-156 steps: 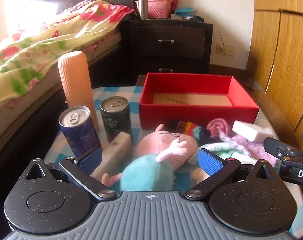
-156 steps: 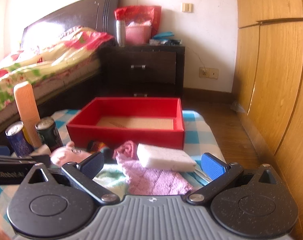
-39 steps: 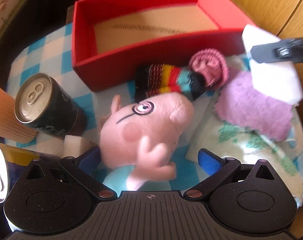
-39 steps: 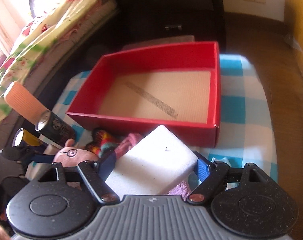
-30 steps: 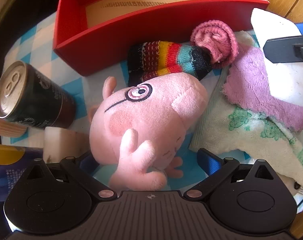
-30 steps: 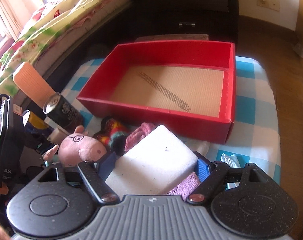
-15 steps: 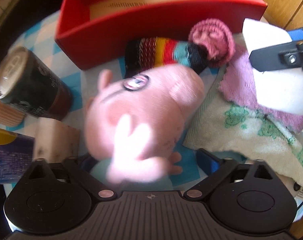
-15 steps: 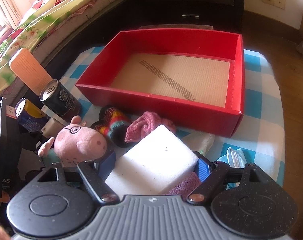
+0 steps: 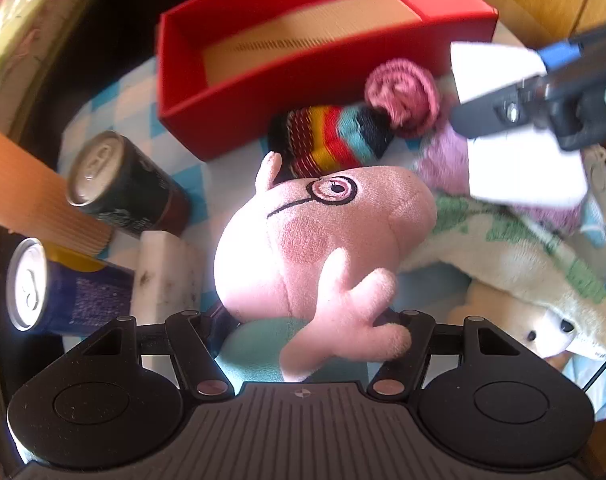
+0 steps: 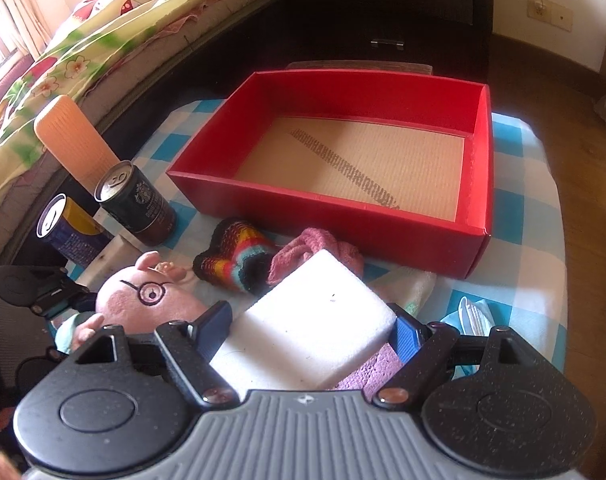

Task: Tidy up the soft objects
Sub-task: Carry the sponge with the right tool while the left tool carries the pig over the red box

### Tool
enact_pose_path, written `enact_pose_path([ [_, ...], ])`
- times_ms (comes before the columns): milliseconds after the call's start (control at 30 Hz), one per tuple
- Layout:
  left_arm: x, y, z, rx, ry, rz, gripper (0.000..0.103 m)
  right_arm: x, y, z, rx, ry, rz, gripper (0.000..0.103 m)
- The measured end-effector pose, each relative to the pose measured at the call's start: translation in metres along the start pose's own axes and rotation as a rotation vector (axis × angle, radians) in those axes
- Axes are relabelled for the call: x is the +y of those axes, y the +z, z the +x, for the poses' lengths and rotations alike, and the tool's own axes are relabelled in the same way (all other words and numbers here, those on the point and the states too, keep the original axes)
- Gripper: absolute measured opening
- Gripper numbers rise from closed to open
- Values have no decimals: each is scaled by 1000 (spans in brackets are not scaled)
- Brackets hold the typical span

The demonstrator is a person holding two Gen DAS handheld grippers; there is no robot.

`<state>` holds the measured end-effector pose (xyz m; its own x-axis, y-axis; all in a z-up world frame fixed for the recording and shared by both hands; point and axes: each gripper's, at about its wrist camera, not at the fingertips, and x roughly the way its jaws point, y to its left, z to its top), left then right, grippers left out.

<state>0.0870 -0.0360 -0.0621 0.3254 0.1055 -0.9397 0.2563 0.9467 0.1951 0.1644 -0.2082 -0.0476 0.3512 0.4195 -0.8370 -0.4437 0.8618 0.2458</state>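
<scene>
My left gripper (image 9: 303, 320) is shut on the pink pig plush (image 9: 323, 240), gripping its teal body and holding it above the checked table. The plush also shows in the right wrist view (image 10: 143, 296). My right gripper (image 10: 311, 328) is shut on a white sponge block (image 10: 315, 320), held above a purple cloth (image 10: 379, 368); that sponge also shows in the left wrist view (image 9: 519, 168). The empty red box (image 10: 343, 216) stands just beyond. A striped sock (image 9: 331, 140) and a pink rolled sock (image 9: 403, 96) lie in front of the box.
Two drink cans (image 9: 123, 184) (image 9: 59, 284), a ribbed orange cup (image 10: 75, 140) and a marble block (image 9: 163, 276) stand at the left. A cream-green towel (image 9: 523, 256) covers a white plush (image 9: 535, 328) at the right. A bed and dark nightstand lie beyond.
My left gripper has shut on the pig plush and lifted it. My right gripper, holding the sponge, has risen and moved back slightly from the box.
</scene>
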Motion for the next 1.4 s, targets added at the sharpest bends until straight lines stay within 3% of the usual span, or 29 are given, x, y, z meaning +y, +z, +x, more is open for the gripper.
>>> enact_pose_path([
  [333,-1,27,-38,-97,18,-37,65,3,1,-31,-84,-57,3,61],
  [733,12,77,-70,-202,30,-77,65,2,49,-69,-196,-112,1,60],
  [1067,30,128,-67,-256,37,-114,66,-15,100,-69,-250,-171,28,60],
  [1400,37,178,-24,-244,60,-147,66,-40,139,-16,-202,-223,55,60],
])
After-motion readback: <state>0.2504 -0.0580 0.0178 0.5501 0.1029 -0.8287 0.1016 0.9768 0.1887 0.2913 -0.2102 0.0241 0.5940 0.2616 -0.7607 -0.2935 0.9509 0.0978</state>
